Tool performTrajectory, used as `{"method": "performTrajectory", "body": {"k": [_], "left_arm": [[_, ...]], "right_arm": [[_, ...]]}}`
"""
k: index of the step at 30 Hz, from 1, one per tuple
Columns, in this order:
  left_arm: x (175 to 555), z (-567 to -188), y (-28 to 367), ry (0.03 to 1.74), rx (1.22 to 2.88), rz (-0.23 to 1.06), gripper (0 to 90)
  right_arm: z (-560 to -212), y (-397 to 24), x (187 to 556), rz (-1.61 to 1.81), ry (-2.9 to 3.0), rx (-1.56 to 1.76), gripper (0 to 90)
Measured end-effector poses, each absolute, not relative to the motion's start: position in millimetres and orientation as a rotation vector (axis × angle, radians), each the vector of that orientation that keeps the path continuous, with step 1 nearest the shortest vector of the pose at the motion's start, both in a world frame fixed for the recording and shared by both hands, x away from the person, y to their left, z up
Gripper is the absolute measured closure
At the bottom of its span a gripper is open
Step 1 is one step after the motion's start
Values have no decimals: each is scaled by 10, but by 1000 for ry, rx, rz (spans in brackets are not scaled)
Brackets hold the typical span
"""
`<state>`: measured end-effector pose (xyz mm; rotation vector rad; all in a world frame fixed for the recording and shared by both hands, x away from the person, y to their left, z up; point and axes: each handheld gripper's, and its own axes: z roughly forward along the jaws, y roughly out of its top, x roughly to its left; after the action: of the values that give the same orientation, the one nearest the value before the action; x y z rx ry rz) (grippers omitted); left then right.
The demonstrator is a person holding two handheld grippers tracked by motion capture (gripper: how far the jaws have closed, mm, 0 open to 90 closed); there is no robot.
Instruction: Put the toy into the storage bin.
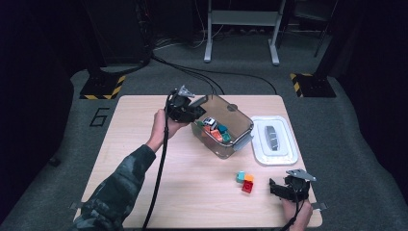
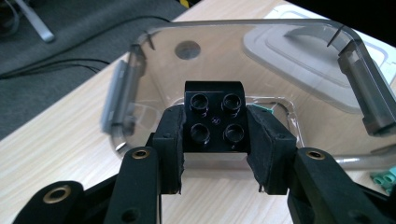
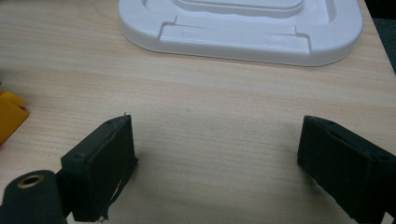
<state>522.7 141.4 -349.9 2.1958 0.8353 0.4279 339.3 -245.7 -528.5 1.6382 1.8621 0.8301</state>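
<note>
To drop the black brick (image 2: 215,116) cleanly, the left gripper (image 2: 215,135), clamped on its sides, should move over the middle of the clear bin (image 1: 243,126) before letting go, its hand (image 1: 161,124) raised at the bin's far-left rim, while the right gripper (image 3: 215,154) rests wide open and empty at the near right.

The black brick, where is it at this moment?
The black brick is clamped in the left claw, held above the near rim of the clear container. In the high view this claw is at the container's left end.
</note>
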Motion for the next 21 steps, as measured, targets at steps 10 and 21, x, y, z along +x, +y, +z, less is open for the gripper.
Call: {"method": "performTrajectory", "body": {"k": [10,21], "left_arm": [[5466,-3697,1161,890,2293,391,588],[5509,-3761,1140,941,2355,377,465]], "right_arm": [[-5286,-2459,3395,832,1863,1633,102],[-5285,-2457,3393,830,1862,1639,102]]}}
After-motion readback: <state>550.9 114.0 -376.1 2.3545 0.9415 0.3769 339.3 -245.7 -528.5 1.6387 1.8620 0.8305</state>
